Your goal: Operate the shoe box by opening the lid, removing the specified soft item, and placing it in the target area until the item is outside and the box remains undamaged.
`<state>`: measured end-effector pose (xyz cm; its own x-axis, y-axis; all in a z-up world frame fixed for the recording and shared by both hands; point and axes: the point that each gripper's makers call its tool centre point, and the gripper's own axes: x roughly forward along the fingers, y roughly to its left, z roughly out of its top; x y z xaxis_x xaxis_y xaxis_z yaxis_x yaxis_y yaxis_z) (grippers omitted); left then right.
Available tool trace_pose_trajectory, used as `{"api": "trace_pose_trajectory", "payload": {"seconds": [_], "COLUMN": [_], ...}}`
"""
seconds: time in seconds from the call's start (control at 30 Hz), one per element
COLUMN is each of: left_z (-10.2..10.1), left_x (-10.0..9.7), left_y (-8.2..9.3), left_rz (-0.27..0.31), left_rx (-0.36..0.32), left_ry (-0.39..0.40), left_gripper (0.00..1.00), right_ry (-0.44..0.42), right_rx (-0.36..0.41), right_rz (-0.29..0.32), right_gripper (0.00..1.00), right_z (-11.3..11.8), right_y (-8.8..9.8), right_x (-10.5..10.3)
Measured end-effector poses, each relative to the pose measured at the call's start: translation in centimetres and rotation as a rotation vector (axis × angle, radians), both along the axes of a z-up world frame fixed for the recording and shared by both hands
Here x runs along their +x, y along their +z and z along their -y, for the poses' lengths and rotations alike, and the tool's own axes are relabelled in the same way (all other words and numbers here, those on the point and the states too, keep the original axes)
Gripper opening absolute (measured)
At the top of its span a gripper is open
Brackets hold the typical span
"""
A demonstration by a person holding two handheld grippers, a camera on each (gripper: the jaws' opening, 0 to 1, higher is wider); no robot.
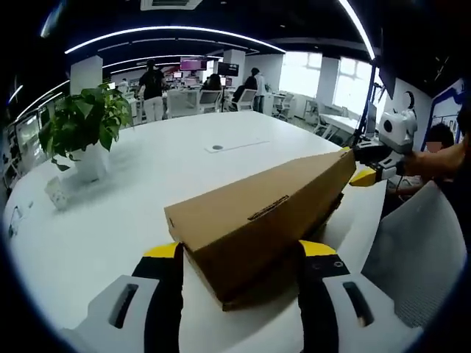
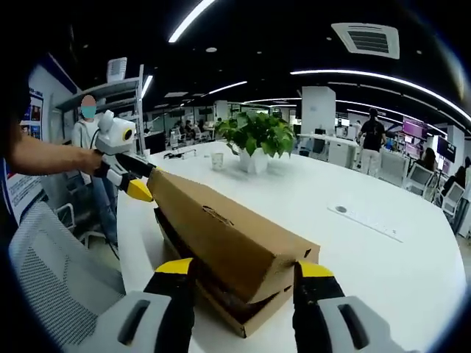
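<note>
Cardboard shoe box point(image 1: 265, 220), near table point(image 1: 147, 191) edge, lid point(image 2: 221, 228) part-raised: left gripper point(image 1: 243, 257) and right gripper point(image 2: 243, 276) jaws clasp opposite ends, apparently steadying it for opening.

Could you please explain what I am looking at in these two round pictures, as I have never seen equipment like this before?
There is no robot here: a person holds a hand tool with two jaws in each hand, and a fisheye camera rides on each tool. The left gripper view looks along its black, yellow-tipped jaws at one end of a long brown cardboard shoe box on a large white round table. The right gripper view looks at the same box's other end. Each view also catches the other tool at the far end of the box. The lid sits tilted, slightly raised. A green potted plant in a white pot also stands on the table. Both tools' jaws flank the box ends; whether they squeeze it is unclear.
</note>
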<state>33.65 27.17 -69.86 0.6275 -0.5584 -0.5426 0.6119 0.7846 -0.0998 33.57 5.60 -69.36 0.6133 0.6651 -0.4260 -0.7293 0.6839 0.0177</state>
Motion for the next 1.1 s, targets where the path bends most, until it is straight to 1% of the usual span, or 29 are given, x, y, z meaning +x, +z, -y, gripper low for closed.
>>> {"api": "trace_pose_trajectory", "payload": {"seconds": [0.23, 0.37, 0.5, 0.6, 0.73, 0.87, 1.0, 1.1], "left_z": [-0.3, -0.5, -0.7, -0.8, -1.1, -1.4, -1.6, -1.7], "left_x": [1.4, 2.1, 2.9, 3.5, 4.3, 5.2, 5.9, 6.4], "left_y": [1.5, 2.0, 2.6, 2.9, 3.3, 3.7, 3.9, 4.1], "left_rz": [0.042, 0.063, 0.076, 0.086, 0.107, 0.119, 0.130, 0.136], "left_rx": [-0.009, 0.002, -0.004, -0.006, 0.009, 0.013, 0.027, 0.027], "left_ry": [0.015, 0.018, 0.031, 0.043, 0.053, 0.058, 0.067, 0.070], "left_gripper": [0.58, 0.56, 0.52, 0.48, 0.42, 0.40, 0.35, 0.34], "right_ry": [-0.013, -0.025, -0.034, -0.042, -0.054, -0.060, -0.070, -0.079], "right_rx": [0.007, 0.008, 0.009, 0.011, 0.009, 0.011, 0.012, 0.014], "right_rz": [0.037, 0.046, 0.059, 0.066, 0.078, 0.085, 0.092, 0.098], "right_gripper": [0.48, 0.45, 0.43, 0.41, 0.37, 0.36, 0.34, 0.33], "right_z": [0.2, 0.4, 0.4, 0.6, 0.8, 0.9, 1.0, 1.1], "right_y": [1.4, 1.9, 2.4, 2.7, 3.2, 3.4, 3.7, 3.8], "right_x": [1.4, 2.2, 3.1, 3.7, 4.6, 5.2, 5.8, 6.3]}}
